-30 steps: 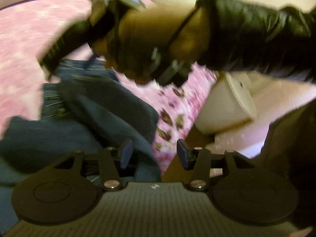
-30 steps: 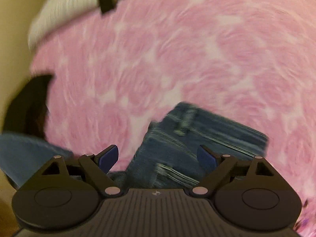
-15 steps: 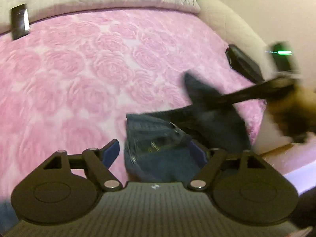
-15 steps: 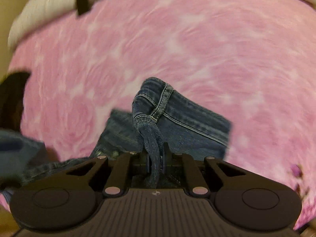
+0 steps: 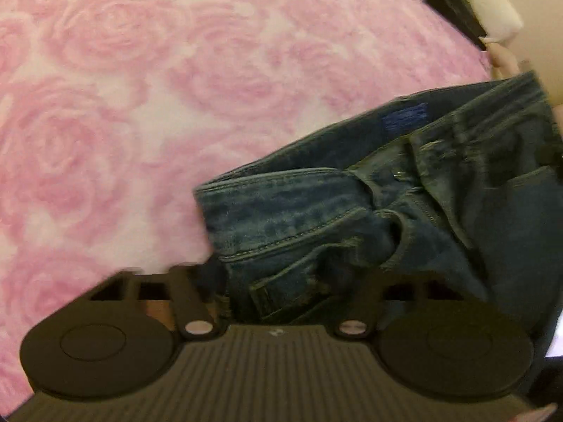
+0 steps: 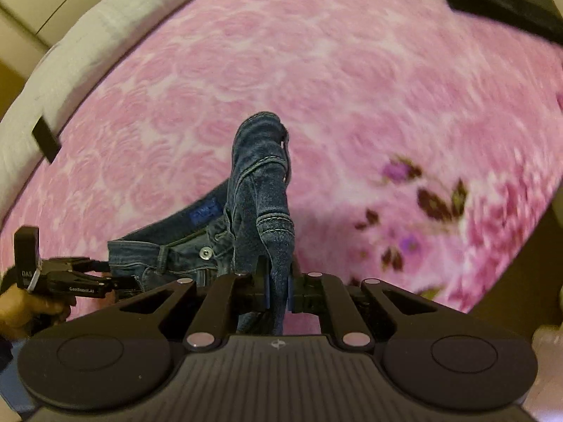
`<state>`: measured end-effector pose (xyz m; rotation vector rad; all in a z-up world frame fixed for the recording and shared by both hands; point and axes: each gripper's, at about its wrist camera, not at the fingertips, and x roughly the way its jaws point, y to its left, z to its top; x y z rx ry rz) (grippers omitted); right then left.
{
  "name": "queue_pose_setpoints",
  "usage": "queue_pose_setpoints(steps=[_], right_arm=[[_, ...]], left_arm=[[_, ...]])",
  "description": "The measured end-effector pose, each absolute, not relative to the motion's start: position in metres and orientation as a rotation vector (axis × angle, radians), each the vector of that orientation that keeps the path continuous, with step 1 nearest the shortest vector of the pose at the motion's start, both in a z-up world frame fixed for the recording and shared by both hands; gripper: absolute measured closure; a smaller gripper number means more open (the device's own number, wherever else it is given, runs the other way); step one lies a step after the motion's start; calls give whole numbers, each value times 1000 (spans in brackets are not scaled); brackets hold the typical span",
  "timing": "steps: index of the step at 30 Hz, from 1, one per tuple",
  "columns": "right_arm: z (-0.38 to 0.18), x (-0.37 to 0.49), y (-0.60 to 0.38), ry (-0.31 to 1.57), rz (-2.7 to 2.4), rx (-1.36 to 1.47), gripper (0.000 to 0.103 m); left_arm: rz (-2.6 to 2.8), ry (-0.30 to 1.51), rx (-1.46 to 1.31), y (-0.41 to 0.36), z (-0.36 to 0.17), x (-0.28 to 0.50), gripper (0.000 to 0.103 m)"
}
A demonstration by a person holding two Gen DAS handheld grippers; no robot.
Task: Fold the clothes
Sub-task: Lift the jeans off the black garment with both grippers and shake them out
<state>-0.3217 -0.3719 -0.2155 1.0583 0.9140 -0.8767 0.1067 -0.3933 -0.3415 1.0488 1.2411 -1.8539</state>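
Denim jeans [image 6: 260,190] btwn right fingers [image 6: 267,286].

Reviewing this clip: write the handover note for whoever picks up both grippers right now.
Right gripper: shut on a lifted fold of the dark blue denim jeans.
Left gripper: fingers straddle the waistband end, wide apart; looks open, no grip yet.
Jeans lie bunched on the pink rose-patterned bedspread, waistband button showing, near the bed's edge.
Done: one grasp. Left: grip with the left gripper, spread the jeans flat, fold.
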Motion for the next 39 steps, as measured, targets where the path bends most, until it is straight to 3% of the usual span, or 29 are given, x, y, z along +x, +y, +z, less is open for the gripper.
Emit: queue_pose_setpoints(steps=[2, 3, 6, 7, 13, 18, 23, 28, 39], right_arm=[[-221, -326, -375, 903, -882, 1089, 93], [-224, -327, -378, 902, -870, 1098, 91], [-230, -324, -386, 914, -855, 1085, 85], [-232, -323, -389, 913, -846, 1084, 95], [-202, -317, -403, 796, -778, 1059, 98], [-161, -329, -439, 617, -759, 1042, 98], [-154, -350, -497, 486, -753, 1064, 98], [-176, -375, -565, 432, -742, 1117, 99], [-251, -453, -690, 408, -889, 1207, 99]], left_arm=[[-1879, 1200, 1000, -388, -328, 110, 87], [-1894, 1179, 968, -385, -318, 112, 90], [-1938, 1071, 918, -378, -283, 111, 93], [-1952, 1024, 911, -376, -271, 109, 94], [-1973, 791, 827, -399, -178, 104, 95], [-1963, 571, 808, -456, -104, 91, 95], [-1946, 399, 825, -536, -55, 48, 95], [-1942, 361, 915, -631, -63, -21, 95], [-2008, 458, 1129, -800, -196, -172, 95]])
